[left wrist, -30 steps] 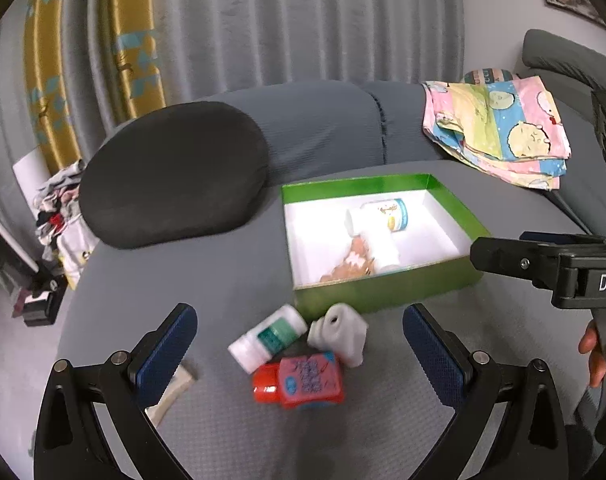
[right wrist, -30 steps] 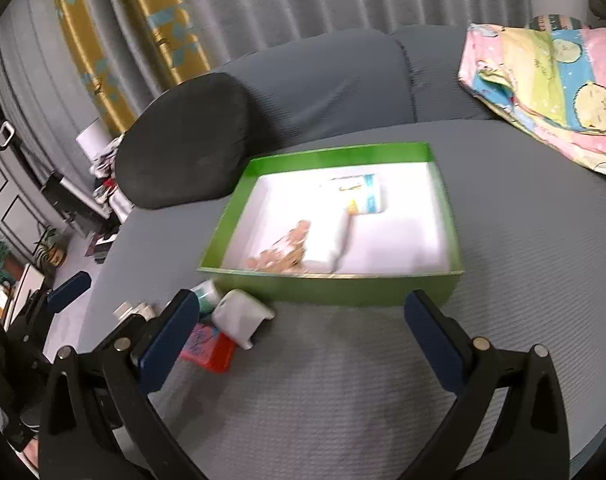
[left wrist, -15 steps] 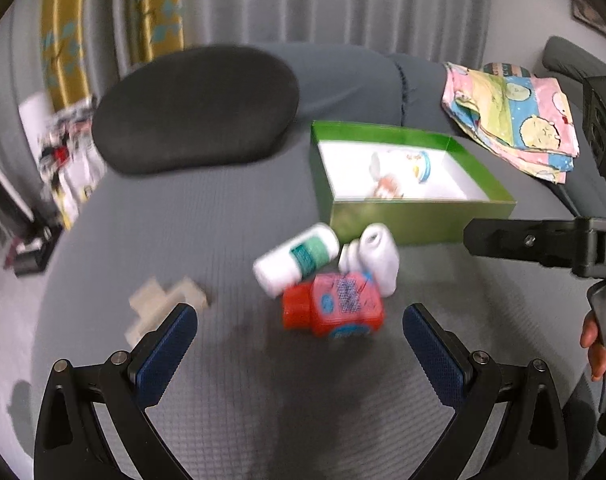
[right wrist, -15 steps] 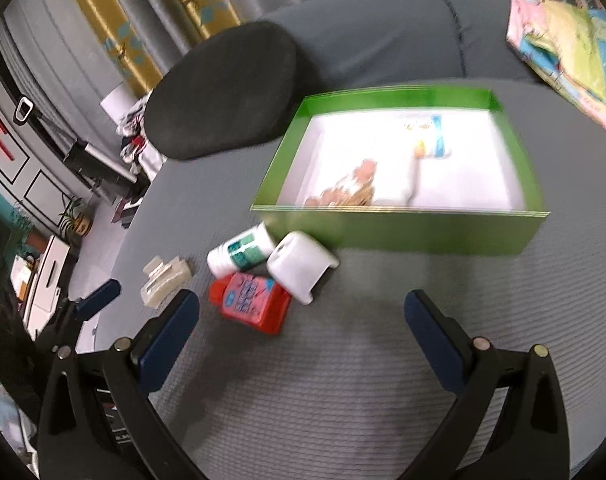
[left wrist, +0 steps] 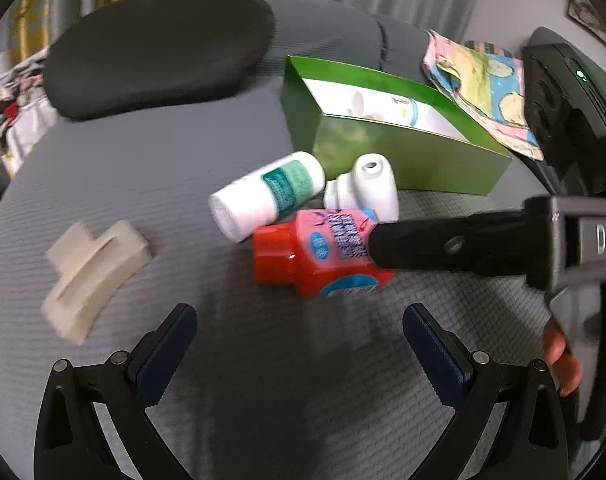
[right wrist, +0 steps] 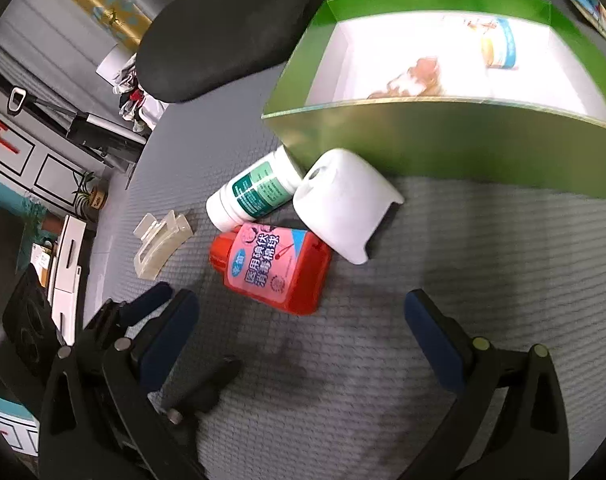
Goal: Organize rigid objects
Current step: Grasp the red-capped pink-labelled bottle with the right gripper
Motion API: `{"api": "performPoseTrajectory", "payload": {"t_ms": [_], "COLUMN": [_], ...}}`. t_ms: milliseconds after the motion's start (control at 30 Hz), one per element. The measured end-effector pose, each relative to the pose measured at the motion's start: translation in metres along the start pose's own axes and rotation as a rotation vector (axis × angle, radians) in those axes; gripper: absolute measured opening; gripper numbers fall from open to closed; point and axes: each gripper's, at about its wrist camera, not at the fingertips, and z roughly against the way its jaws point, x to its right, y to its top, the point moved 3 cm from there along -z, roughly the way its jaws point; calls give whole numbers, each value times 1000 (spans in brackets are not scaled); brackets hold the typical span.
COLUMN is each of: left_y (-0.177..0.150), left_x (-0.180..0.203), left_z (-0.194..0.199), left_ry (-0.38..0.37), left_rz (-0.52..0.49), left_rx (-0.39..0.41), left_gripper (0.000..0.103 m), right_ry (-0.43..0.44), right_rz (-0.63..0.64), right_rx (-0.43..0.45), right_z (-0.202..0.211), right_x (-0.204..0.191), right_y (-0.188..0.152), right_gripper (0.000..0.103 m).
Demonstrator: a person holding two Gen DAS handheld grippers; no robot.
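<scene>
Green box (right wrist: pixel 443 136) is the collection bin: white inside, already holding a small bottle with a blue-yellow label (right wrist: pixel 499 46) and something brownish (right wrist: pixel 415 76) I can't identify. Sits on the grey ribbed cushion surface (right wrist: pixel 443 280).

Three loose items are bunched against the box's near wall, so they're a short carry from the bin:
- white bottle with green label (right wrist: pixel 251 194), lying on its side, base close to or at the box corner
- white plastic cap-like piece (right wrist: pixel 345 208), lying beside the wall, overlapping the red bottle's edge
- red bottle with pink/blue label (right wrist: pixel 273 266), flat, label up, touching the other two

Translucent hair claw clip (right wrist: pixel 161 242) lies apart, to the left of the cluster.

My right gripper (right wrist: pixel 301 324): fingers spread wide, nothing between them, contacting nothing. It hovers just short of the red bottle, roughly lined up with it. In the left view one of its fingers crosses in front of that bottle. Judgement: red bottle is the next pick; it's nearest and lies flat.

My left gripper (left wrist: pixel 299 332): also spread wide, empty, over bare cushion between clip and cluster.

Risk: items touch, so closing on one may nudge its neighbours.
</scene>
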Motion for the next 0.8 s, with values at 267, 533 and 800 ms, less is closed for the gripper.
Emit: {"api": "performPoseTrajectory", "payload": {"t_ms": [267,533,800], "left_y": [14,19,17], "left_x": [-3,-5,-11], "left_z": [-22,-34,-25], "left_ry": [-71,-138,-102], "left_rz": [5,34,46], "left_rx": [-12,-15,1], "left_gripper": [102,89,86], "right_ry": [58,42,86], "right_rz": [-11,25,25], "right_rx": [-36,-47,7], "right_z": [-21,-30,-22], "right_x": [-6,-12,-9], "right_y": [4,9,10], "right_gripper": [95,70,51]}}
